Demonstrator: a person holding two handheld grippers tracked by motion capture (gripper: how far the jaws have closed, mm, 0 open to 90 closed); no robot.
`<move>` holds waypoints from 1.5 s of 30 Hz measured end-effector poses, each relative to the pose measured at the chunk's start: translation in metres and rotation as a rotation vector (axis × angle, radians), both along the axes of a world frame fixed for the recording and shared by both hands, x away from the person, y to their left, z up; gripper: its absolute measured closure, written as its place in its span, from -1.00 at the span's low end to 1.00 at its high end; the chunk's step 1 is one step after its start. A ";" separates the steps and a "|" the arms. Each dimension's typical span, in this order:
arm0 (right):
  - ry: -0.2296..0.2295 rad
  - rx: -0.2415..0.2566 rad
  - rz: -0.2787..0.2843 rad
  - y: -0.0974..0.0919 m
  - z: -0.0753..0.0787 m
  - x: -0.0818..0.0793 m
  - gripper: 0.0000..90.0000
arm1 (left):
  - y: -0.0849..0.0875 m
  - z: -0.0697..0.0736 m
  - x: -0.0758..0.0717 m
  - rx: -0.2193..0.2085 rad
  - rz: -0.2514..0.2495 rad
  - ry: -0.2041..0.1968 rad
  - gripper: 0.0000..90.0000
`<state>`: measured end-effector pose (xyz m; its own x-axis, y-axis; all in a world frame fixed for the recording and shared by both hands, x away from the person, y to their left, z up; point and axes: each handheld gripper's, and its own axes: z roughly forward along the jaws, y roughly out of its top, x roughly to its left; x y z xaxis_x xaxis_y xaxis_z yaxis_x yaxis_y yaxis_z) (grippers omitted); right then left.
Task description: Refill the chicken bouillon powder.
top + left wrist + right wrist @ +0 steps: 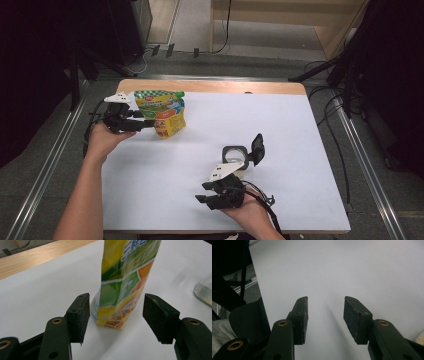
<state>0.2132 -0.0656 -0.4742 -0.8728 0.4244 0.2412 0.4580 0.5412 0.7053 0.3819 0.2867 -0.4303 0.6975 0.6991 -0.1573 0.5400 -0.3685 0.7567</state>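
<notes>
Pouch (166, 114) upright btwn open L claw (116, 315); glass jar (234, 155) lid open.

Pouch (125, 282) top cut off at the left gripper view's upper edge, its print blurred, clear container (203, 291) clipped at right edge.

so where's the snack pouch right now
The snack pouch stands upright at the far left of the white table in the high view, between the open jaws of the left gripper, well away from the glass jar.

pouch (125, 282): glossy printed plastic | table (280, 125): matt white, wooden edge
</notes>
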 end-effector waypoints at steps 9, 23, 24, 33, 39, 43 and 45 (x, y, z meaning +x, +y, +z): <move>0.001 0.013 -0.037 -0.008 0.001 -0.003 0.26 | -0.008 -0.016 0.014 -0.083 -0.030 -0.006 -0.03; -0.008 0.014 -0.032 -0.006 0.000 -0.003 0.26 | -0.026 -0.015 0.003 -0.097 -0.066 -0.072 0.24; -0.009 0.013 -0.029 -0.005 0.000 -0.003 0.26 | -0.025 -0.016 0.003 -0.109 -0.060 -0.075 0.22; -0.009 0.011 -0.020 -0.003 -0.001 -0.002 0.26 | -0.032 -0.020 0.002 -0.109 -0.030 -0.119 0.20; -0.007 0.006 -0.019 -0.001 -0.002 -0.002 0.26 | -0.034 -0.010 -0.002 -0.095 -0.017 -0.137 0.65; -0.011 0.007 -0.017 0.000 -0.003 -0.003 0.27 | -0.036 -0.002 -0.002 -0.099 0.007 -0.082 0.85; -0.008 0.005 -0.018 -0.001 -0.004 -0.002 0.27 | -0.037 0.003 -0.003 -0.102 0.018 -0.061 0.92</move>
<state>0.2109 -0.0661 -0.4780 -0.8671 0.4385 0.2365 0.4619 0.5297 0.7114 0.3789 0.2495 -0.4274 0.6958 0.6938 -0.1859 0.4976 -0.2790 0.8213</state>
